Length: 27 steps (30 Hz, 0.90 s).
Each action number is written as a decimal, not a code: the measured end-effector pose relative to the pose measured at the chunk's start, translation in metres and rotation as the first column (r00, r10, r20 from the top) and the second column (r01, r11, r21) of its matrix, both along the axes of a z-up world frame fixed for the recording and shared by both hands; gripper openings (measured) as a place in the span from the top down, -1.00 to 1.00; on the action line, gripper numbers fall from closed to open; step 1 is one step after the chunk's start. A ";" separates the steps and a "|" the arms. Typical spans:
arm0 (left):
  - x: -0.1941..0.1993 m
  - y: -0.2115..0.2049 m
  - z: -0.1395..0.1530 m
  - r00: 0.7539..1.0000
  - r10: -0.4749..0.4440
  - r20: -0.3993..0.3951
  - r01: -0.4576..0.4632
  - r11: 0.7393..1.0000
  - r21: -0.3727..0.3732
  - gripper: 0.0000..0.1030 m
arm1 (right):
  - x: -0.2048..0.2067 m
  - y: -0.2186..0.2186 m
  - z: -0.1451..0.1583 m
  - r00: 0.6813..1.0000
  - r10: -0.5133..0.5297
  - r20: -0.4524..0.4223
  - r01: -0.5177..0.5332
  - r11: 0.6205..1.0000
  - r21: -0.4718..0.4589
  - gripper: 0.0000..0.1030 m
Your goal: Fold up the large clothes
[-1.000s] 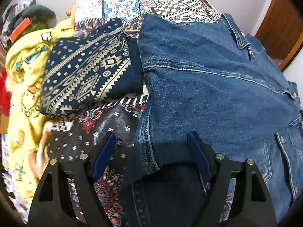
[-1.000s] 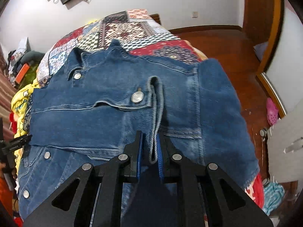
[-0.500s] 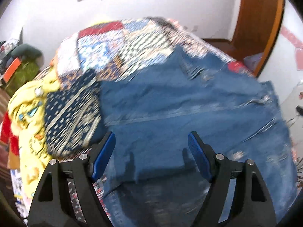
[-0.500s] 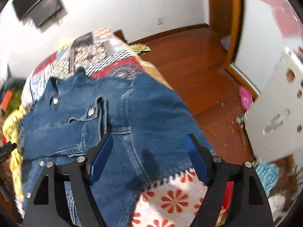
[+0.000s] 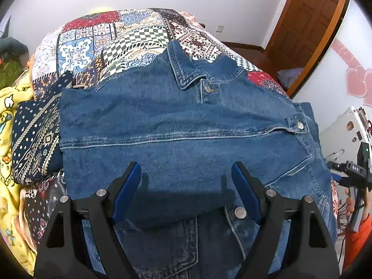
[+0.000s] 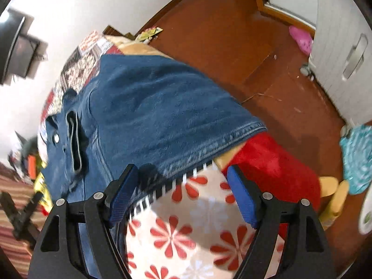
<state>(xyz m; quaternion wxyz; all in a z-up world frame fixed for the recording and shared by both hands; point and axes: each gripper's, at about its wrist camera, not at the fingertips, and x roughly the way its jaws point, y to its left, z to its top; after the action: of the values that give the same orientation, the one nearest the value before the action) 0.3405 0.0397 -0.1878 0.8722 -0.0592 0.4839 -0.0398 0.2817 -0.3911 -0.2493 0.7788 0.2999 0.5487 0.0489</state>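
Both my jaws are spread, holding nothing. The denim jacket (image 5: 176, 125) lies crosswise on the bed (image 5: 111, 34); its hem (image 6: 209, 146), probably, sits upper left of my right gripper (image 6: 183, 191), nearer than my left gripper (image 5: 186, 186).

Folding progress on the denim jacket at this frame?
Done: one sleeve lies folded across the denim jacket, which is spread on the patchwork bedspread. In hand: nothing; left gripper and right gripper are open. Left: folding the body.

You're in a home bedroom. A bed (image 5: 97, 44) under a patchwork quilt fills the middle. Far right stands a wooden door (image 5: 309, 21); the wood floor (image 6: 220, 34) lies beyond.
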 end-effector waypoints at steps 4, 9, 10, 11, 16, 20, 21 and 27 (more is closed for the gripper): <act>-0.002 0.008 -0.003 1.000 0.023 -0.006 -0.023 1.000 -0.006 -0.54 | 0.012 -0.004 -0.014 0.999 -0.032 0.003 0.031 0.998 0.053 -0.52; -0.005 0.017 -0.007 0.998 0.053 -0.019 -0.054 0.998 -0.021 -0.54 | 0.023 0.001 -0.014 0.996 -0.067 0.059 0.067 0.998 0.015 -0.30; -0.006 0.018 -0.008 0.998 0.054 -0.020 -0.055 0.998 -0.023 -0.54 | 0.023 0.002 -0.013 0.994 -0.076 0.075 0.076 0.997 -0.002 -0.15; -0.007 0.019 -0.008 0.998 0.056 -0.020 -0.056 0.998 -0.023 -0.54 | 0.023 0.003 -0.011 0.993 -0.084 0.085 0.085 0.996 -0.016 -0.05; -0.013 0.019 -0.006 0.999 0.043 -0.007 -0.043 0.999 -0.009 -0.54 | 0.025 0.007 0.013 0.985 -0.114 0.129 0.133 0.980 -0.149 0.73; -0.020 0.019 0.000 0.999 0.028 0.017 -0.028 1.000 -0.009 -0.54 | 0.025 0.015 0.054 0.970 -0.091 0.225 0.136 0.972 -0.193 0.79; -0.022 0.020 0.001 0.999 0.025 0.021 -0.025 1.000 -0.010 -0.54 | 0.024 0.018 0.068 0.962 -0.083 0.258 0.136 0.971 -0.196 0.81; -0.034 0.024 0.010 0.999 0.010 0.050 -0.009 1.000 -0.019 -0.54 | 0.021 0.069 0.158 0.885 0.071 0.461 0.047 0.970 -0.240 0.84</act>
<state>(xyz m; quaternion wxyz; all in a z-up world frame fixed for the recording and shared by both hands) 0.3062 0.0637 -0.1782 0.8836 -0.0688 0.4613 -0.0417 0.3023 -0.3221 -0.0908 0.9183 0.1776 0.3491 0.0564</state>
